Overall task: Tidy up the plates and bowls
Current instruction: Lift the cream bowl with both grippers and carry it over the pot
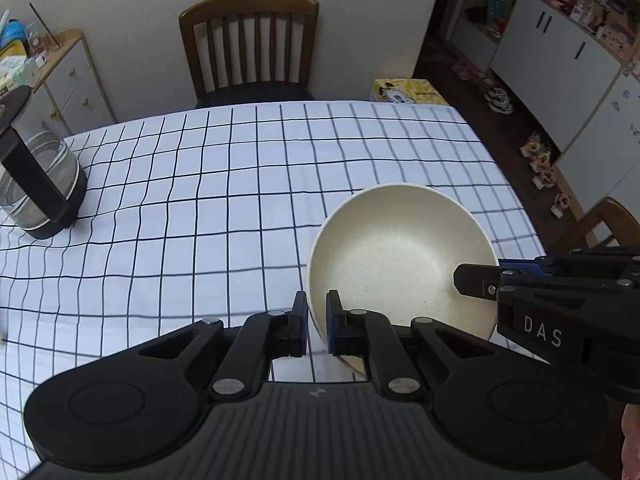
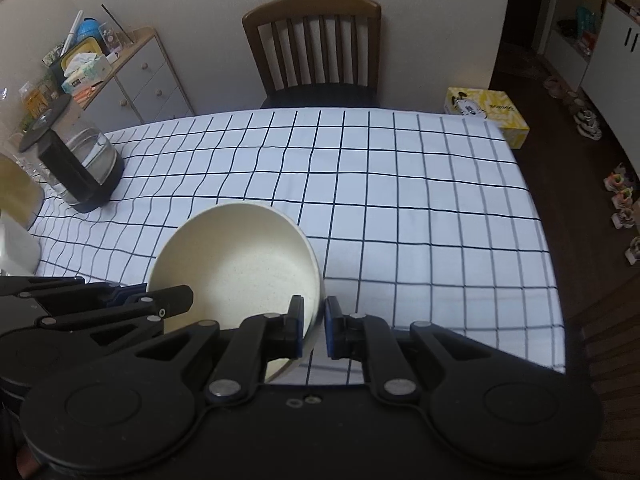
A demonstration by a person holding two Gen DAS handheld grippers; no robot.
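Observation:
A cream speckled bowl (image 1: 400, 260) is held above the checked tablecloth, tilted. My left gripper (image 1: 317, 328) is shut on the bowl's left rim, one finger inside and one outside. My right gripper (image 2: 313, 330) is shut on the bowl's (image 2: 236, 268) right rim in the same way. Each gripper shows in the other's view: the right gripper (image 1: 476, 280) at the bowl's right edge, the left gripper (image 2: 168, 300) at its left edge. No plates are in view.
A glass kettle with a black base and handle (image 1: 36, 168) stands at the table's left. A wooden chair (image 1: 250, 48) is at the far side. A yellow tissue box (image 2: 486, 114) sits at the far right corner. A pale container (image 2: 16, 216) is at the left edge.

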